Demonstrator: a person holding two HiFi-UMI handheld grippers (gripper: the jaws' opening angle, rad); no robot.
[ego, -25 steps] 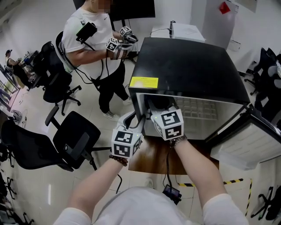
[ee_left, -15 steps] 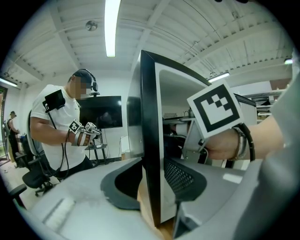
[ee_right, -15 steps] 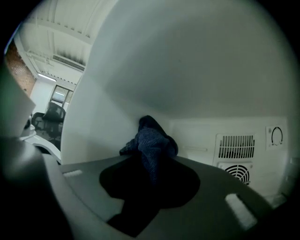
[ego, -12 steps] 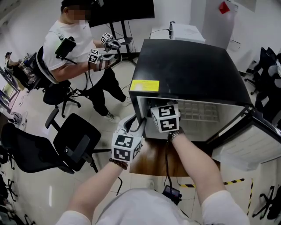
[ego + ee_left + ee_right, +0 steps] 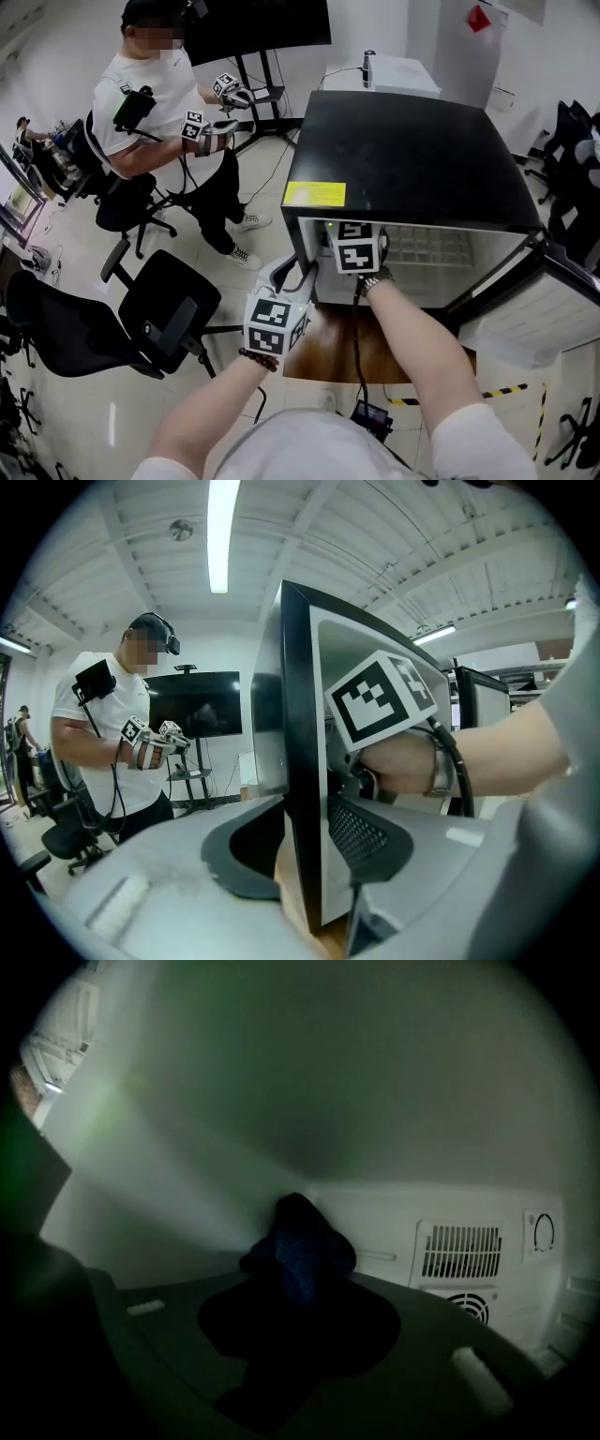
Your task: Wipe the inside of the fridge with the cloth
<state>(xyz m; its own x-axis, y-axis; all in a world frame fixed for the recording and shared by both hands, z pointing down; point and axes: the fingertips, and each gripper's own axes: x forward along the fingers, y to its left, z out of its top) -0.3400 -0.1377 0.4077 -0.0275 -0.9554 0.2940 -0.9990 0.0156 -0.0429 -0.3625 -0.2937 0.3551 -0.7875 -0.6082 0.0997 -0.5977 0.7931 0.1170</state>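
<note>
At left, my left gripper (image 5: 305, 847) is clamping its jaws on the front edge of the fridge (image 5: 403, 150) side wall (image 5: 300, 714); at right, my right gripper (image 5: 298, 1297) is pinching the dark cloth (image 5: 302, 1239) deep inside, near the back corner. Wiping is apparently under way, with the area by the vent (image 5: 459, 1251) likely remaining

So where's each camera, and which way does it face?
Head view: on the head, looking down at the fridge; both forearms show.
Left gripper view: on left claw, clamped on fridge's wall; right hand shows.
Right gripper view: on right claw, facing fridge's back wall; cloth held.
Shared: head and left views show the other person.
</note>
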